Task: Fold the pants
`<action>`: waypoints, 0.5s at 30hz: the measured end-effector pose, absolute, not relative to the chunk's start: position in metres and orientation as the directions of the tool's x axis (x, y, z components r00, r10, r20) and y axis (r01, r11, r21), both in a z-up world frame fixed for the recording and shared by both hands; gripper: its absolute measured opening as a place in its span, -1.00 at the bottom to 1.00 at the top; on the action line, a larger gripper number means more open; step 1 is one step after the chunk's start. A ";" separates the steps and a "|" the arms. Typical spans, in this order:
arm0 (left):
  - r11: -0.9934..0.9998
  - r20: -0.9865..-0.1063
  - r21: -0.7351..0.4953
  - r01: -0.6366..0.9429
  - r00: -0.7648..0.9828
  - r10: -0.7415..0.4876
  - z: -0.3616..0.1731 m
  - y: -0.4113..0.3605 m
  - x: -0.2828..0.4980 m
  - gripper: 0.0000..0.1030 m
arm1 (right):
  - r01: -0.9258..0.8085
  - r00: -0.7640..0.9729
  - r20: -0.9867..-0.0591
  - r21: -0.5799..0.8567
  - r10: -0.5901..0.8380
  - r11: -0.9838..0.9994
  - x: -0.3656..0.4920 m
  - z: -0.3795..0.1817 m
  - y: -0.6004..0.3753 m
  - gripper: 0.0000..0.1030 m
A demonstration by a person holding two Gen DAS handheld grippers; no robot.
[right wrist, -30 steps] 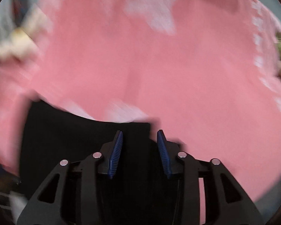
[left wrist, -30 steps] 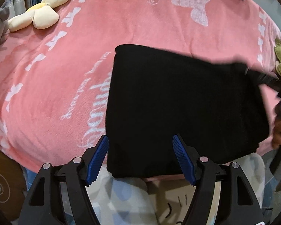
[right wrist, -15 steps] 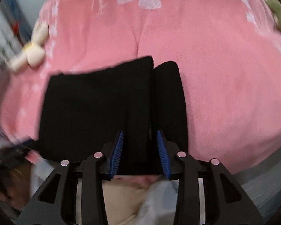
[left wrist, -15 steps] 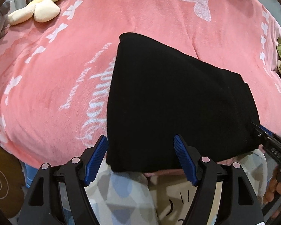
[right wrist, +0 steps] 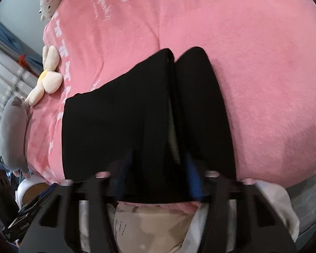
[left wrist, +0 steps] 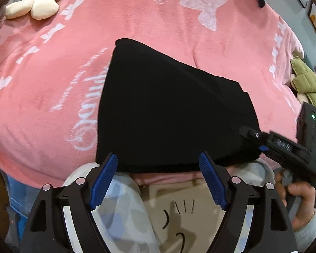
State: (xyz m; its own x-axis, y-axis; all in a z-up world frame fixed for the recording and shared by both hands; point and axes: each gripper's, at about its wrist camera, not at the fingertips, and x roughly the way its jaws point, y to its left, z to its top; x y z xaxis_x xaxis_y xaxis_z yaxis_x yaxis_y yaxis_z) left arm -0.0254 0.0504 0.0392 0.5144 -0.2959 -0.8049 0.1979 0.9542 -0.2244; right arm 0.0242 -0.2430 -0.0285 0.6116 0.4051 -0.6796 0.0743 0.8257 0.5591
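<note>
The black pants (left wrist: 170, 113) lie folded into a block on the pink blanket (left wrist: 52, 84), near its front edge. My left gripper (left wrist: 157, 162) hovers at the near left edge of the pants. Its jaws are opening wide and the pads touch nothing. In the right wrist view the pants (right wrist: 115, 116) show a split between two folded layers. My right gripper (right wrist: 158, 162) sits low at their near right edge, its jaws closing a little with black cloth between the blurred fingers. No firm pinch shows. In the left wrist view, the right gripper (left wrist: 252, 141) touches the pants' right corner.
A cream flower plush (left wrist: 35, 6) lies at the blanket's far left, a grey plush (right wrist: 12, 132) beside it. An olive-dressed plush (left wrist: 305, 84) sits at the right edge. The person's lap in pale patterned clothes (left wrist: 168, 210) is just below the bed edge. A hand (left wrist: 299, 200) holds the right gripper.
The right gripper swung from over the bare blanket down to the pants' near right edge. The left gripper's jaws widened and it drew back slightly. The pants stayed in place.
</note>
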 end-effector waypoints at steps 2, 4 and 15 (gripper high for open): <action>0.958 -0.808 -0.212 0.192 0.518 -0.282 0.039 0.052 -0.026 0.49 | 0.034 0.618 -0.642 0.599 0.454 0.800 0.025 -0.013 -0.236 -0.65; 0.963 -0.809 -0.203 0.175 0.524 -0.266 0.039 0.060 -0.028 0.49 | -0.039 0.619 -0.604 0.614 0.502 0.788 0.031 0.015 -0.218 -0.67; 0.984 -0.828 -0.175 -0.046 0.548 -0.121 0.044 0.165 -0.054 0.50 | -0.531 0.379 -0.463 0.601 0.802 0.597 0.083 0.123 0.032 -0.68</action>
State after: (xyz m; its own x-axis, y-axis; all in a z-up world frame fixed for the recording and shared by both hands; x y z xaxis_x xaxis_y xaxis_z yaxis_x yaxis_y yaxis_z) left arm -0.0542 0.1646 0.0441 0.5477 -0.1215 -0.8278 -0.0459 0.9835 -0.1747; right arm 0.0834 0.0315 0.1230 0.3785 0.8017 -0.4625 -0.5312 0.5974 0.6008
